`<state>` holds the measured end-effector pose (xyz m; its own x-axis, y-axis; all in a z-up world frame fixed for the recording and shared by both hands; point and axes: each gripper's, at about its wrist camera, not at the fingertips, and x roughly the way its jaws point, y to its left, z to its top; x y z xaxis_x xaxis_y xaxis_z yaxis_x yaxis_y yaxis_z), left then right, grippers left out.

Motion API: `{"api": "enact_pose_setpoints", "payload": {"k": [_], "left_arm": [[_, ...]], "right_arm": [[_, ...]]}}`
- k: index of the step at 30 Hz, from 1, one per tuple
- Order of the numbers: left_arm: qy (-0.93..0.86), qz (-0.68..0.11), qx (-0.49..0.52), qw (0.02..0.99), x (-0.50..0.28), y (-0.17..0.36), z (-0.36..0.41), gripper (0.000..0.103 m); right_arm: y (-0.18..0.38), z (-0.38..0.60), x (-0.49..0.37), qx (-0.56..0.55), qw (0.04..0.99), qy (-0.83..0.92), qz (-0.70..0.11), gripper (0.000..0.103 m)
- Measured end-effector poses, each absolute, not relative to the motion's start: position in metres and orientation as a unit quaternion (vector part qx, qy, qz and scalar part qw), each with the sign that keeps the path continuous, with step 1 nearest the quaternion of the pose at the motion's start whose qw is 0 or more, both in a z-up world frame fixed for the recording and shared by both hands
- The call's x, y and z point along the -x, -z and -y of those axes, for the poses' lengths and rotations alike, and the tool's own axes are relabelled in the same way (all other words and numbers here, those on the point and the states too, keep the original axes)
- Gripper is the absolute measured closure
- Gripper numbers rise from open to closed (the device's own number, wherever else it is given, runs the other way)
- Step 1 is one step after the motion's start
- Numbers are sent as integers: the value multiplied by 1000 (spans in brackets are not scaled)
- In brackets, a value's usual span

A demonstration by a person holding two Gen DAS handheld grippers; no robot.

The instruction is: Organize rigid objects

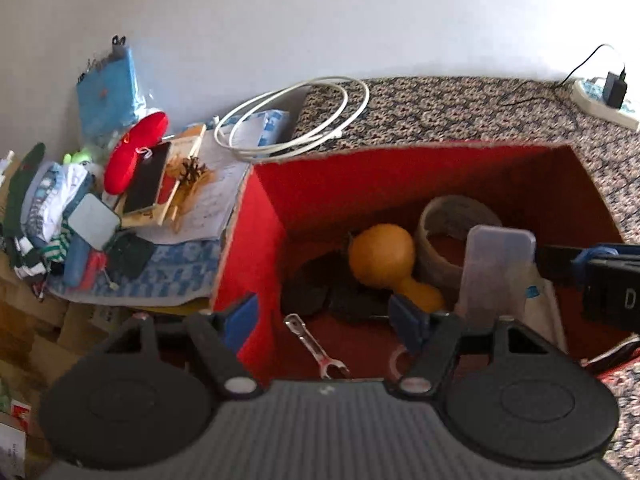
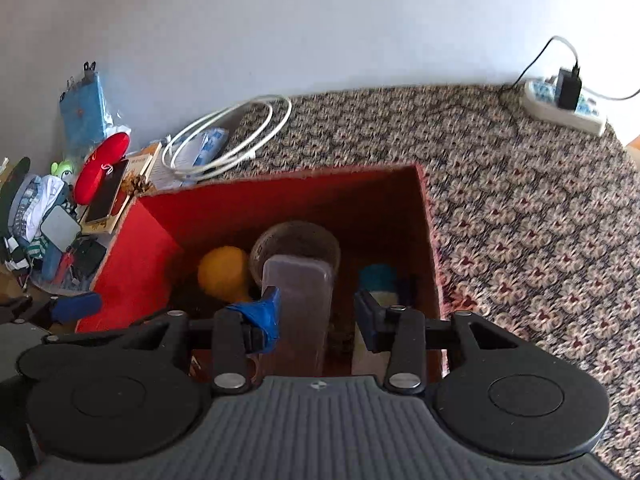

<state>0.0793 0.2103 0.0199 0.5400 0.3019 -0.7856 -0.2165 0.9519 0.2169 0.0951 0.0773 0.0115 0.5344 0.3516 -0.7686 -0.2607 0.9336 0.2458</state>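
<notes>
Right gripper over red box, jaws opening, letting clear case drop in. Left gripper open, empty, waiting beside.

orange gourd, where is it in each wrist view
Left wrist: the orange gourd lies mid-frame inside the red box, left of the tape roll.
Right wrist: the orange gourd sits left of centre, beside the clear case.
Shared landmark: the white cable coil.
</notes>
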Motion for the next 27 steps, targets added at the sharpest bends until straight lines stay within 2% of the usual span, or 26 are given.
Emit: {"api": "enact_pose_setpoints", "payload": {"k": [16,27], "left_arm": [[-137,-455,-50,878,-106,6,-224,31],[-129,-459,-37,878,-119,20,-235,32]], "right_arm": [[13,-96,-116,-26,887,-170,-428,78],[19,-91,-123,-63,895,-179,-404,78]]}}
